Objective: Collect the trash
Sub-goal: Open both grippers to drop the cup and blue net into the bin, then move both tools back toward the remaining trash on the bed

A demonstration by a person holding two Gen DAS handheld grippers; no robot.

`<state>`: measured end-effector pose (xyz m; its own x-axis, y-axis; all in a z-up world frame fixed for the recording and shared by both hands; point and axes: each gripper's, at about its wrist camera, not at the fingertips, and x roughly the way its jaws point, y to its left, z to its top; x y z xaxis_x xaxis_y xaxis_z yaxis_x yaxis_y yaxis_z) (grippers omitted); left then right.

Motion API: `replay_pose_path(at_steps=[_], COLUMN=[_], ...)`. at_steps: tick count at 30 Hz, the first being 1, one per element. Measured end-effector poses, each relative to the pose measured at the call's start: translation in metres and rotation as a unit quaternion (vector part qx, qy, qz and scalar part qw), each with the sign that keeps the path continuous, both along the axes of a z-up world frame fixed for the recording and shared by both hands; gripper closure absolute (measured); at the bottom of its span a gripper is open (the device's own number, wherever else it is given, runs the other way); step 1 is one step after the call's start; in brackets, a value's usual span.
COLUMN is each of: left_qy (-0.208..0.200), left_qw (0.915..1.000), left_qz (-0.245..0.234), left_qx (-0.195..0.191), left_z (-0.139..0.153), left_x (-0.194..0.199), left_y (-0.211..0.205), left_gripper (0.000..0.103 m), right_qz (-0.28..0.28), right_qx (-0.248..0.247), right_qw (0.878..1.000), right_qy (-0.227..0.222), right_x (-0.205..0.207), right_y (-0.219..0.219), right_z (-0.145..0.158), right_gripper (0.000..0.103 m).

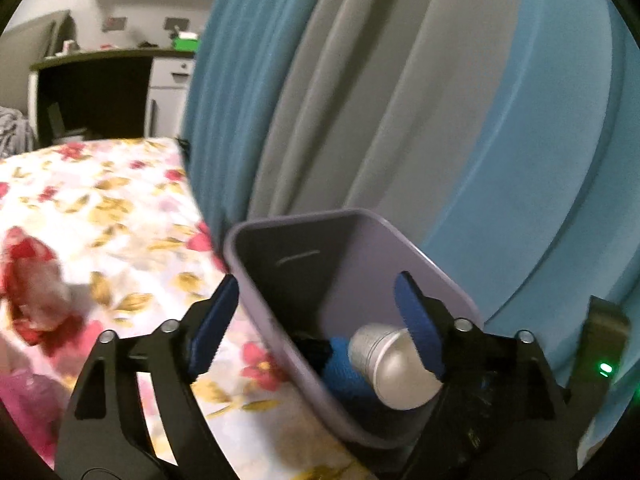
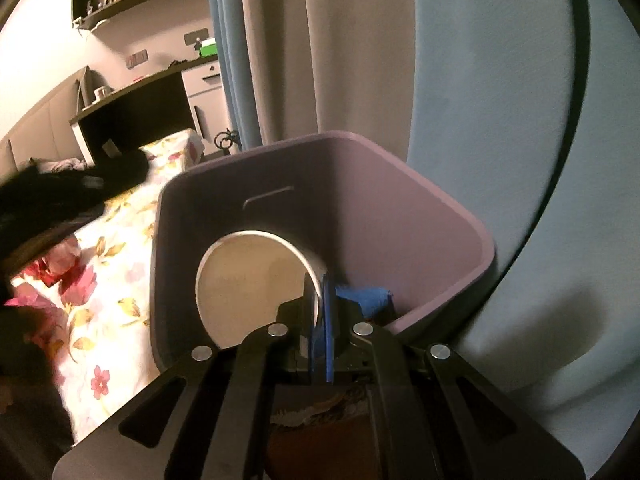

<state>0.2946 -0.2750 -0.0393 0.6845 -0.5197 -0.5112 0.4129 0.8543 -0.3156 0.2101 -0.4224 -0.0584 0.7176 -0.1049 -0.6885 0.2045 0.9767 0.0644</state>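
A lilac plastic bin (image 1: 436,276) stands beside the bed, against the curtain. My left gripper (image 1: 316,324) hangs open over its mouth, and its blue pads touch nothing. Inside the bin a silver can (image 1: 394,364) lies on its side next to a blue crumpled item (image 1: 344,372), just past my right-hand finger (image 1: 420,328). In the right wrist view my right gripper (image 2: 320,312) is shut on the rim of a white paper cup (image 2: 252,288), held inside the lilac bin (image 2: 400,208) with its mouth facing the camera. The blue item (image 2: 366,296) shows behind the cup.
A bed with a floral sheet (image 1: 112,200) lies left of the bin, with a blurred red and white object (image 1: 32,280) on it. Blue and grey curtains (image 1: 360,100) hang behind the bin. Dark clothing (image 2: 60,192) lies on the bed. A desk with drawers (image 1: 168,80) stands farther back.
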Motion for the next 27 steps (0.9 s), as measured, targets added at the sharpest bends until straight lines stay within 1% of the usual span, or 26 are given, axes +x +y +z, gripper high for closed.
replay_pose_path(at_steps=[1, 2, 3, 5, 8, 10, 12, 13, 15, 17, 18, 22, 23, 25, 27], left_qy=[-0.002, -0.008, -0.012, -0.024, -0.034, -0.032, -0.035, -0.039, -0.046, -0.051, -0.052, -0.056, -0.059, -0.063, -0.063], left_qw=[1.0000, 0.9997, 0.9995, 0.9984, 0.9964, 0.9954, 0.9934, 0.9926, 0.9907, 0.9881, 0.9869, 0.9814, 0.9787, 0.9740, 0.9671], left_qz=[0.009, 0.023, 0.030, 0.051, 0.075, 0.085, 0.102, 0.107, 0.119, 0.134, 0.142, 0.172, 0.184, 0.203, 0.230], left_qx=[0.000, -0.001, 0.000, 0.005, 0.020, 0.030, 0.039, 0.043, 0.048, 0.054, 0.056, 0.063, 0.069, 0.079, 0.088], left_z=[0.002, 0.006, 0.008, 0.015, 0.023, 0.027, 0.032, 0.034, 0.039, 0.044, 0.046, 0.049, 0.048, 0.046, 0.042], left_x=[-0.003, -0.010, -0.014, -0.023, -0.035, -0.042, -0.051, -0.056, -0.068, -0.081, -0.088, -0.115, -0.125, -0.137, -0.153], left_y=[0.005, 0.014, 0.020, 0.033, 0.052, 0.063, 0.078, 0.084, 0.100, 0.115, 0.125, 0.163, 0.178, 0.196, 0.225], left_gripper=[0.016, 0.011, 0.009, 0.006, 0.006, 0.006, 0.006, 0.006, 0.006, 0.006, 0.006, 0.006, 0.006, 0.006, 0.006], right_qz=[0.000, 0.000, -0.002, -0.005, -0.013, -0.018, -0.024, -0.027, -0.033, -0.035, -0.035, -0.020, -0.013, 0.004, 0.023], right_qx=[0.000, -0.001, -0.002, -0.005, -0.010, -0.006, -0.005, -0.006, -0.008, -0.011, -0.013, -0.005, -0.003, 0.004, 0.010], right_qw=[1.000, 1.000, 1.000, 1.000, 1.000, 1.000, 1.000, 0.999, 0.999, 0.998, 0.997, 0.995, 0.995, 0.994, 0.993], right_qy=[0.005, 0.008, 0.011, 0.009, 0.011, 0.005, -0.010, -0.018, -0.037, -0.060, -0.069, -0.097, -0.102, -0.113, -0.114], right_x=[0.002, 0.004, 0.006, 0.008, 0.009, 0.005, -0.006, -0.011, -0.023, -0.040, -0.048, -0.076, -0.081, -0.092, -0.099], right_y=[0.001, 0.001, 0.001, 0.002, 0.004, 0.005, 0.008, 0.009, 0.014, 0.022, 0.027, 0.053, 0.060, 0.076, 0.095], right_z=[-0.002, -0.003, -0.004, -0.005, -0.005, -0.002, 0.007, 0.010, 0.021, 0.032, 0.037, 0.052, 0.054, 0.057, 0.057], right_gripper=[0.095, 0.088, 0.075, 0.061, 0.057, 0.054, 0.042, 0.039, 0.026, 0.018, 0.015, 0.012, 0.009, 0.009, 0.009])
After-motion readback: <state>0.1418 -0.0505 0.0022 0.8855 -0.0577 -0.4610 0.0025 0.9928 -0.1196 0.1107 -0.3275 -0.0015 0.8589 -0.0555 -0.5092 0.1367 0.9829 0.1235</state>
